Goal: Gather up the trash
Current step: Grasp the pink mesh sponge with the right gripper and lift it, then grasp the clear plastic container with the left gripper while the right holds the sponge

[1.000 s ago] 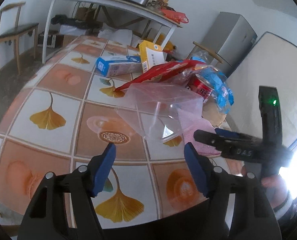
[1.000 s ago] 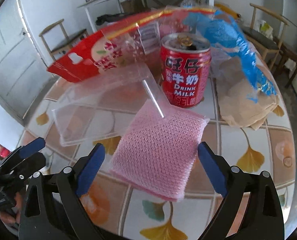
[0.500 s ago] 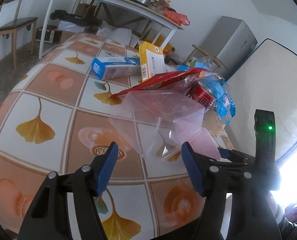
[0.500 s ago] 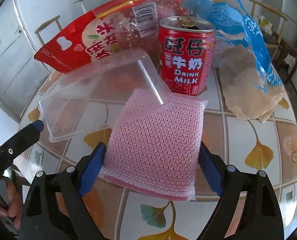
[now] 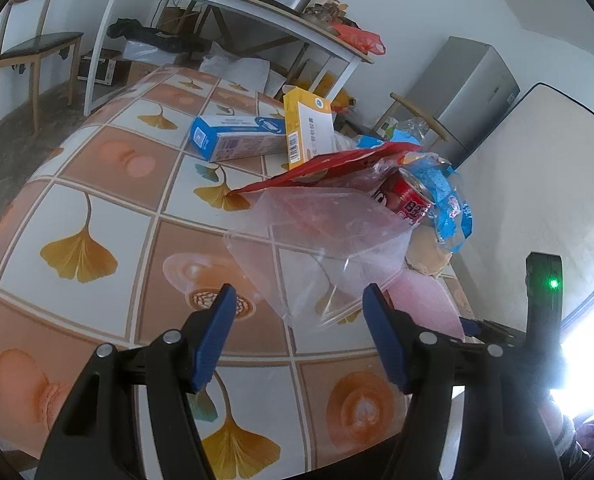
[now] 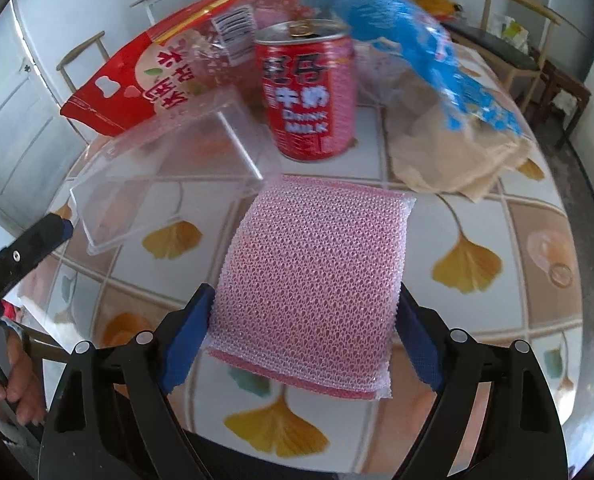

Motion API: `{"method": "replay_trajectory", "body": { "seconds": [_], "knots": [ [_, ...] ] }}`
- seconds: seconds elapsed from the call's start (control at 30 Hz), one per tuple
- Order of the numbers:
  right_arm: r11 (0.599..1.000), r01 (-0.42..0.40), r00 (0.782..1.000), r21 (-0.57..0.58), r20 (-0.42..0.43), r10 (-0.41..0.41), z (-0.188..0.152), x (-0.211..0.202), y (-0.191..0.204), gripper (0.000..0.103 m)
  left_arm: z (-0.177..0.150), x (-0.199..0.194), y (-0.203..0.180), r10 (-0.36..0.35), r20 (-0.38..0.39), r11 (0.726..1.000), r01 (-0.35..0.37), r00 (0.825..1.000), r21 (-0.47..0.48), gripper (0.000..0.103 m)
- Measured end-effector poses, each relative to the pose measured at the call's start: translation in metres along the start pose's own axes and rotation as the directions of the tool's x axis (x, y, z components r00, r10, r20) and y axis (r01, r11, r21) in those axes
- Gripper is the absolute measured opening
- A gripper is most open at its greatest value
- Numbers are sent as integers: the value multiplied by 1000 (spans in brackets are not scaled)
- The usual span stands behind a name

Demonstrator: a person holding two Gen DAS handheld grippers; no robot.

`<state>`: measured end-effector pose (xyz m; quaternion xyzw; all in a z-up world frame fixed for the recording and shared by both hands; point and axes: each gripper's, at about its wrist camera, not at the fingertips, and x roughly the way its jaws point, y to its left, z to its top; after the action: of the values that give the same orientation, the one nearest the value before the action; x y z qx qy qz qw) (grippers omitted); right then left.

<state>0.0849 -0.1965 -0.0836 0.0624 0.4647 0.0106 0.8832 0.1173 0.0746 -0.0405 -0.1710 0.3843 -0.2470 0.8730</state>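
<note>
A pink mesh sponge (image 6: pixel 313 272) lies flat on the tiled table (image 5: pixel 97 184). My right gripper (image 6: pixel 305 304) straddles its near half, with the pads close along both sides and the sponge not squeezed. Beyond it stand a red milk-drink can (image 6: pixel 309 96), a red snack bag (image 6: pixel 149 76), a blue wrapper (image 6: pixel 425 52) and crumpled beige paper (image 6: pixel 449 160). A clear plastic container (image 5: pixel 325 240) rests tilted against the bag. Its near corner reaches between the fingertips of my left gripper (image 5: pixel 299 296), which is open and holds nothing.
A blue carton (image 5: pixel 233 140) and a yellow box (image 5: pixel 309 132) lie farther back on the table. Behind stand a white shelf table (image 5: pixel 233 8), wooden chairs (image 5: pixel 29 48) and a grey cabinet (image 5: pixel 469 88). The table's edge runs just below both grippers.
My right gripper has slid forward and a little down, so the sponge now sits between its pads, and the jaws have narrowed slightly. The left gripper has barely moved.
</note>
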Motion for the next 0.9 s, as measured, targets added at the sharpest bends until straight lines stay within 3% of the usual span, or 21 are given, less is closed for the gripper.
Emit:
{"method": "replay_trajectory", "body": {
  "seconds": [0.23, 0.9],
  "knots": [
    [1000, 7, 1000, -23, 11, -7, -5, -8, -11, 85, 0, -1, -2, 0, 2, 1000, 0, 1000, 5, 63],
    [996, -47, 989, -70, 137, 56, 9, -42, 14, 87, 0, -6, -1, 3, 12, 1000, -3, 1000, -4, 63]
  ]
}}
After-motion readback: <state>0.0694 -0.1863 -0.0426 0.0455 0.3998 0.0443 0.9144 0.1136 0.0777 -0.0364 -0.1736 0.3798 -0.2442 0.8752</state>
